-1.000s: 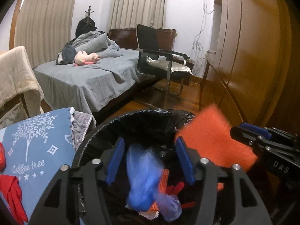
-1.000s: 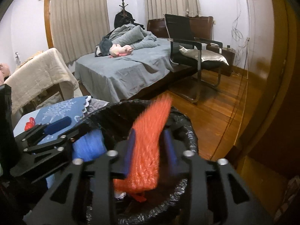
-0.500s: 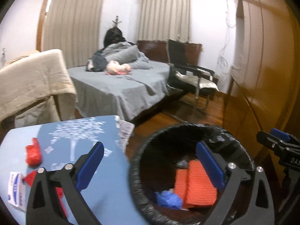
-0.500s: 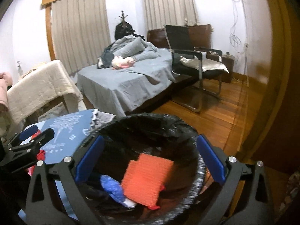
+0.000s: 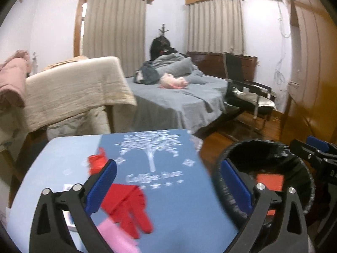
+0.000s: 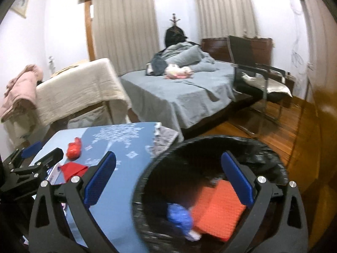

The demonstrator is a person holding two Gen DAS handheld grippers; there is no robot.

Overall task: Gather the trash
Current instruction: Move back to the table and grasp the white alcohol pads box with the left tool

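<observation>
A black-lined trash bin (image 6: 210,143) stands right of the blue table; it also shows in the left wrist view (image 5: 261,145). Inside lie an orange mesh sheet (image 6: 219,208) and a crumpled blue bag (image 6: 180,217). My right gripper (image 6: 168,181) is open and empty above the bin's left rim. My left gripper (image 5: 168,189) is open and empty above the blue tablecloth (image 5: 168,200). On the table lie a red glove (image 5: 128,208), a pink piece (image 5: 111,232), a crumpled red wrapper (image 5: 95,162) and a white packet (image 5: 68,217).
A bed (image 5: 179,99) with grey covers stands behind the table, a black chair (image 5: 246,92) to its right, a wooden wardrobe (image 5: 311,73) on the far right. A chair draped in a beige blanket (image 5: 73,90) stands left.
Both grippers opened and dropped the blue bag and orange mesh into the bin, then drew back. My left gripper swung left, over the table.
</observation>
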